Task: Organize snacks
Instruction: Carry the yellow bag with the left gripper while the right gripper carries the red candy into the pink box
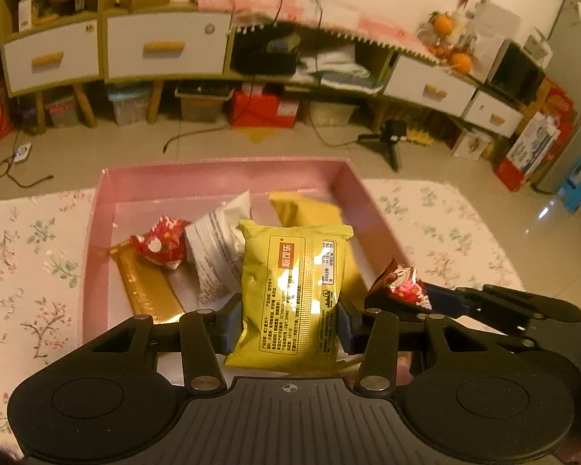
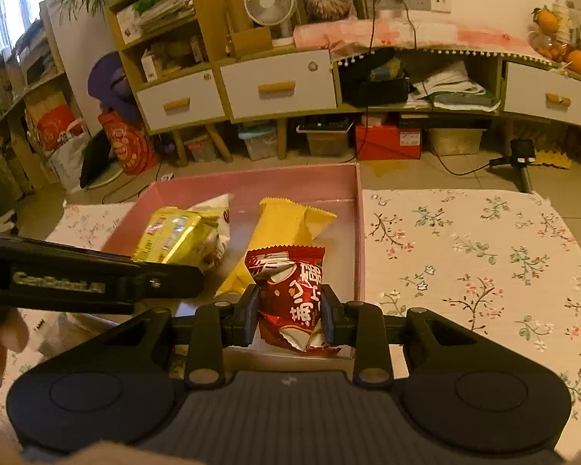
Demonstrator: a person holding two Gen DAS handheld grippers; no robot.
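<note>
The left gripper point(image 1: 288, 319) pinched a yellow packet point(image 1: 294, 294) by its sides above the near part of the pink box point(image 1: 220, 180); the packet's lower end was hidden behind the gripper body. The right gripper point(image 2: 290, 312) was pressed onto a red packet point(image 2: 290, 296) over the box's near right corner. Inside the box lay a gold bar point(image 1: 147, 286), a white packet point(image 1: 217, 248), another red sweet point(image 1: 160, 242) and a plain yellow packet point(image 2: 279, 228), each partly covered. The print on the packets was too small to read.
</note>
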